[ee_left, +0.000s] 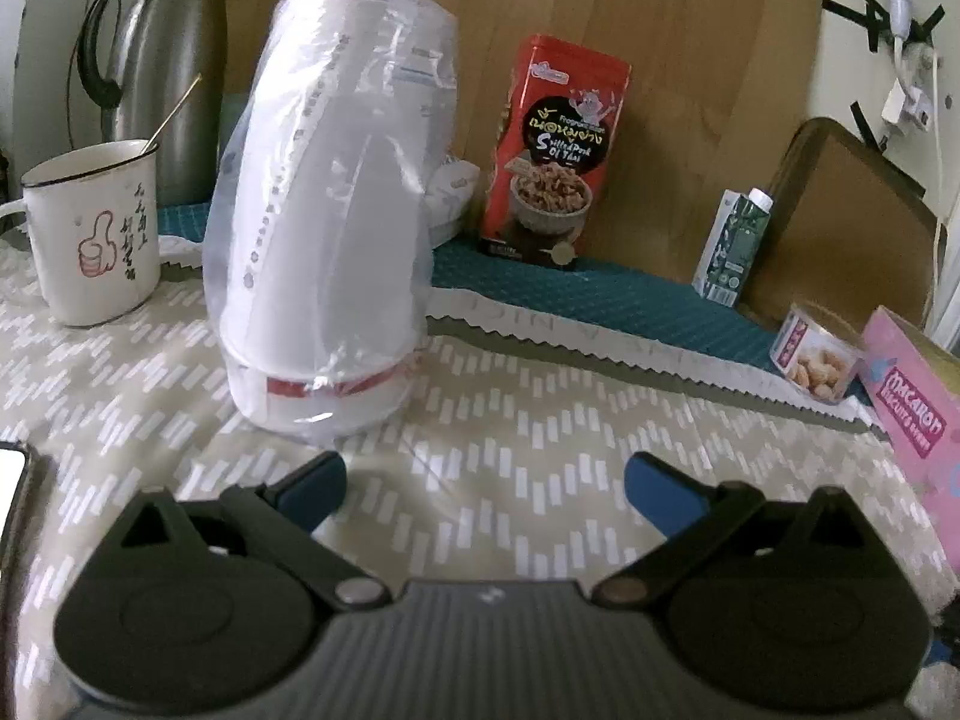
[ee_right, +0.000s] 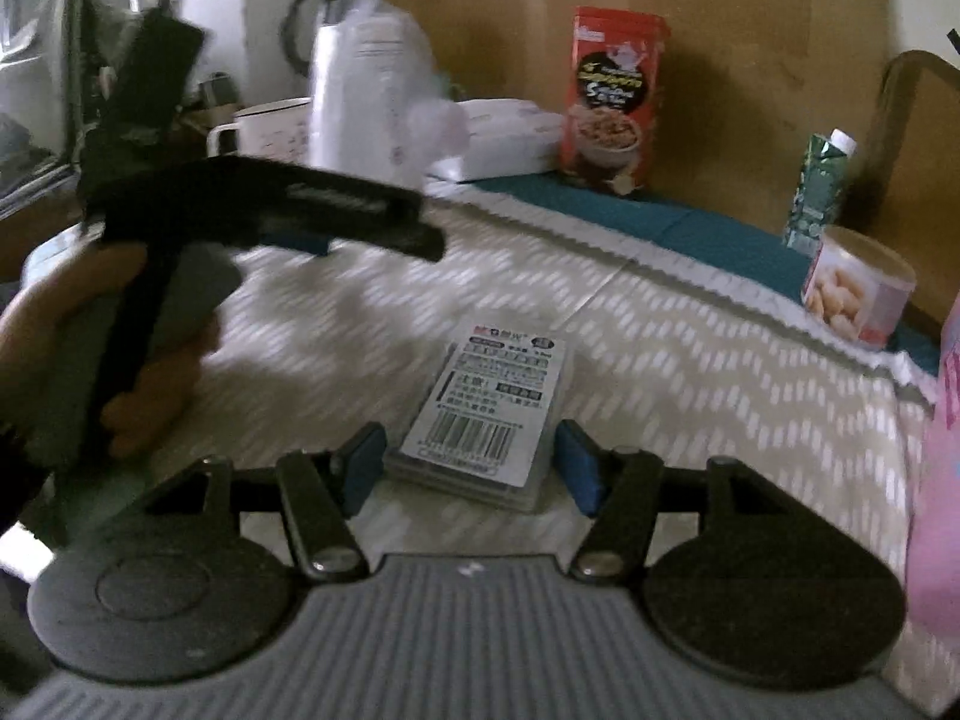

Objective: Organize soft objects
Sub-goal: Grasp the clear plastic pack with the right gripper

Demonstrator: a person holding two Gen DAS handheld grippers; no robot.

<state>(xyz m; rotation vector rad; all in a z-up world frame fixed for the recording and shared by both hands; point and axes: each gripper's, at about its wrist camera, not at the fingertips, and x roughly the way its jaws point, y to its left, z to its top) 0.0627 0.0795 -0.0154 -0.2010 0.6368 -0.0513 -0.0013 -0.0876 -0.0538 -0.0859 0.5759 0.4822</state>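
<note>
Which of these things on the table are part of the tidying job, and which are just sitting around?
Part of the job:
bagged stack of cups
flat labelled packet, between the open right gripper fingers
left gripper, open, empty

Just lying about:
mug
flask
red box
carton
pink box

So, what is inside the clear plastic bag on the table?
A tall stack of white cups, red band near the bottom, fills the plastic bag. Their number stays hidden.
</note>
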